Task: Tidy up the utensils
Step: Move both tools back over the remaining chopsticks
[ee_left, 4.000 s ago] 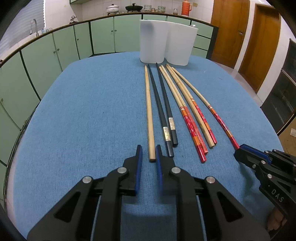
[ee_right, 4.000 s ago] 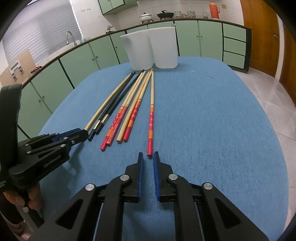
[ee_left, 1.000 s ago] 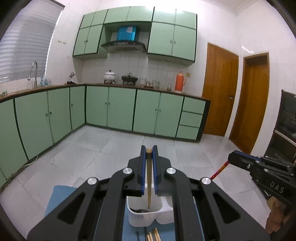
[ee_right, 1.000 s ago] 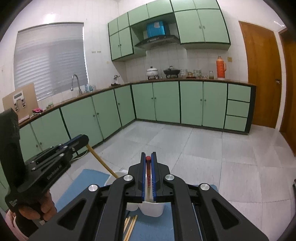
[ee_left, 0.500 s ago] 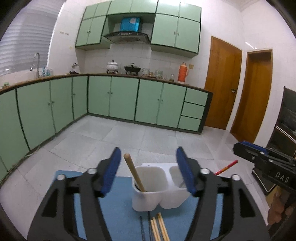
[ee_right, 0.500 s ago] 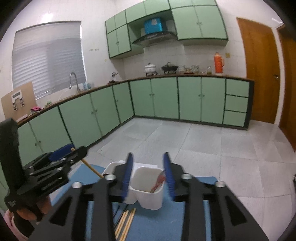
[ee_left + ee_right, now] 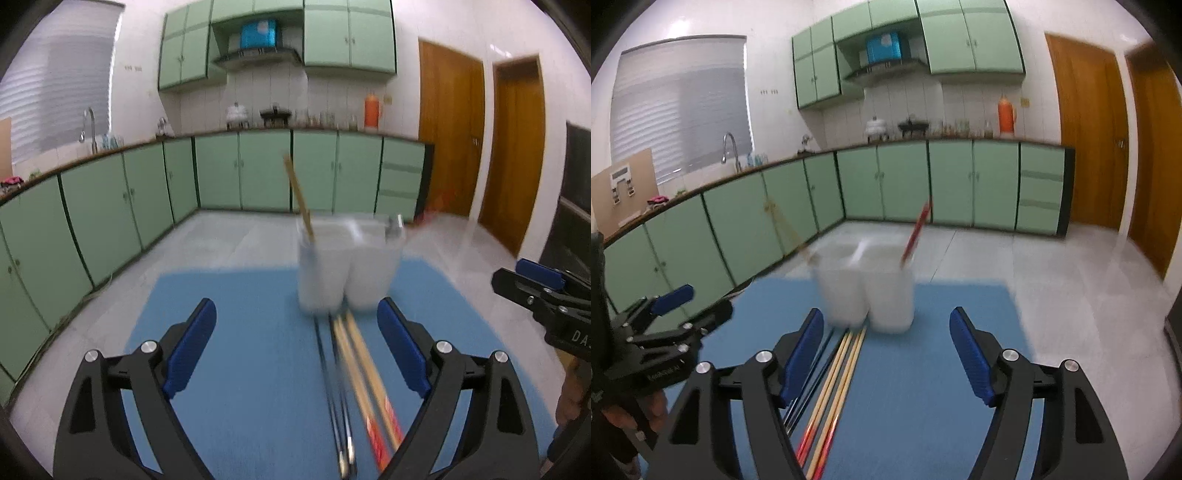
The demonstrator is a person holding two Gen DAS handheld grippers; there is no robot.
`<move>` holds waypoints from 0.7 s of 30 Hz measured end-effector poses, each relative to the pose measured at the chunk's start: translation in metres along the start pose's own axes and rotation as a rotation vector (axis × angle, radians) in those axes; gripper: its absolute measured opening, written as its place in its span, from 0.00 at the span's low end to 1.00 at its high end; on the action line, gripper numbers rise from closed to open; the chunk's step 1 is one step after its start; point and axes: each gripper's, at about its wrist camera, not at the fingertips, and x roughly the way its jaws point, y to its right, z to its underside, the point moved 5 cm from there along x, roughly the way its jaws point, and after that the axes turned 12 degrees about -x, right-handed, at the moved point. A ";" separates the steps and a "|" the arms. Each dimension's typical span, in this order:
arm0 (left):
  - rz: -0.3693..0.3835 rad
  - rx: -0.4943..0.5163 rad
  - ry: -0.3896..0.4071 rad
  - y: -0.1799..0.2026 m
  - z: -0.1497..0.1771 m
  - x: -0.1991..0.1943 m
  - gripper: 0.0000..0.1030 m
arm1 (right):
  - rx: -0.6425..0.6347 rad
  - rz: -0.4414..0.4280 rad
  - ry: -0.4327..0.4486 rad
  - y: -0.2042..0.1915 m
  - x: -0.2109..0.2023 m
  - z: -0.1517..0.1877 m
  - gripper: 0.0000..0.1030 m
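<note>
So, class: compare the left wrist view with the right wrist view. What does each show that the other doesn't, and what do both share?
Only the left wrist view shows the open left gripper from behind, and the second wooden door in full.

Only the right wrist view shows the open right gripper from behind, plus the window blinds in full.

Both share the white double holder, the plain wooden chopstick in one cup, the red-ended chopstick in the other, the loose chopsticks and the blue mat.

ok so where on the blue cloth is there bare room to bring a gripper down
The blue cloth is bare left of the black chopsticks, out to its left edge. In the right wrist view it is also bare right of the wooden chopsticks, out to its right edge. It is crowded down the middle, where the chopsticks lie in a row up to the white holder.
</note>
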 end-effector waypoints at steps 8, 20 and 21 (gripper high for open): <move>-0.043 0.035 -0.180 -0.019 0.079 -0.001 0.84 | -0.018 -0.059 -0.179 -0.045 0.006 0.087 0.66; -0.063 0.053 -0.309 -0.028 0.118 -0.003 0.81 | -0.056 -0.143 -0.327 -0.070 0.011 0.136 0.45; -0.063 0.054 -0.311 -0.028 0.118 -0.002 0.81 | -0.057 -0.145 -0.332 -0.071 0.012 0.137 0.43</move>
